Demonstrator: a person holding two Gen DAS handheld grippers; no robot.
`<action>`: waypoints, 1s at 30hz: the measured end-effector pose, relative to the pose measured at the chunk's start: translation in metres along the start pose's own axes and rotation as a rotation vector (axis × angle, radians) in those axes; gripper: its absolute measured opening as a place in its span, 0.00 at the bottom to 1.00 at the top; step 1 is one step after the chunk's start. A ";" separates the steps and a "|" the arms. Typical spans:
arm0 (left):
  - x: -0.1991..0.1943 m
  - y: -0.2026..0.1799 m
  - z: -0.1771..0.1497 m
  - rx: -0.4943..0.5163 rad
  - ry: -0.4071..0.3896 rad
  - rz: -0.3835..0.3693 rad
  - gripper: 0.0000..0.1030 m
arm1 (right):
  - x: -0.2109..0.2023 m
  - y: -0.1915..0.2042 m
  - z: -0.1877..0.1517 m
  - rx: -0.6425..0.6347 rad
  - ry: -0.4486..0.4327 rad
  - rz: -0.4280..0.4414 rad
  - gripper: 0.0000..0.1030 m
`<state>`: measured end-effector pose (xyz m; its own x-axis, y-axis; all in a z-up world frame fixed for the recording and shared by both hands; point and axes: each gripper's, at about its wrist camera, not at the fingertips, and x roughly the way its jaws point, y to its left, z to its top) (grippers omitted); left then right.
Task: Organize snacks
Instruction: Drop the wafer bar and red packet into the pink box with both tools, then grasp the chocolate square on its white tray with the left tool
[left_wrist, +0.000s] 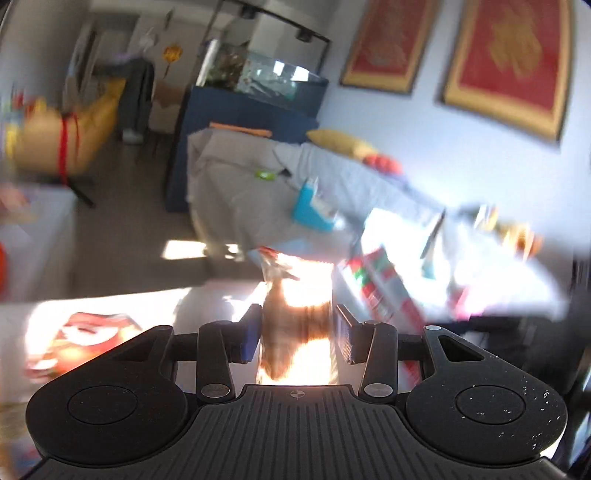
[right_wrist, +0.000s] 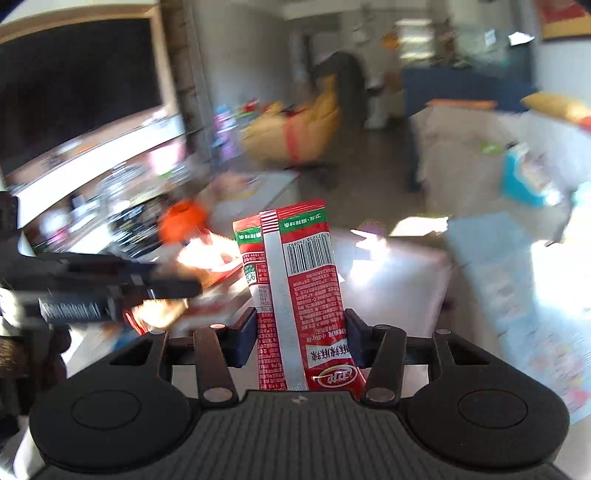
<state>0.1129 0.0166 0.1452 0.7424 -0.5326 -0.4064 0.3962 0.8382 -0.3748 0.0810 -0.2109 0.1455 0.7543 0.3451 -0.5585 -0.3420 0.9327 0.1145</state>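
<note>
My right gripper (right_wrist: 301, 332) is shut on a red snack packet (right_wrist: 295, 280) with a barcode and a green band at its top; the packet stands upright between the pads, lifted above the white table (right_wrist: 399, 273). My left gripper (left_wrist: 297, 328) is shut on a shiny brown and gold snack bag (left_wrist: 291, 314), glaring in sunlight and blurred. In the right wrist view the left gripper (right_wrist: 170, 286) shows as a dark blurred bar at the left. A red and white snack bag (left_wrist: 88, 332) lies on the table at lower left.
A stack of red, green and white boxes (left_wrist: 376, 284) sits right of the held bag. A grey-covered sofa (left_wrist: 251, 184) with a blue pack (left_wrist: 310, 206) lies beyond. A dark TV screen (right_wrist: 74, 85), an orange object (right_wrist: 181, 221) and a light blue printed sheet (right_wrist: 517, 295) flank the table.
</note>
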 end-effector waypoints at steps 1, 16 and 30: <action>0.020 0.006 0.007 -0.035 0.032 -0.017 0.45 | 0.009 -0.005 0.007 0.001 -0.010 -0.022 0.57; 0.067 0.146 -0.036 -0.066 0.200 0.305 0.44 | 0.058 -0.004 -0.054 -0.039 0.056 -0.035 0.86; 0.069 0.107 -0.073 0.073 0.320 0.261 0.45 | 0.068 0.039 -0.083 -0.122 0.145 0.054 0.85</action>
<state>0.1669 0.0611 0.0160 0.6223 -0.3011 -0.7225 0.2631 0.9498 -0.1692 0.0724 -0.1592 0.0437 0.6477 0.3672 -0.6676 -0.4515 0.8908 0.0518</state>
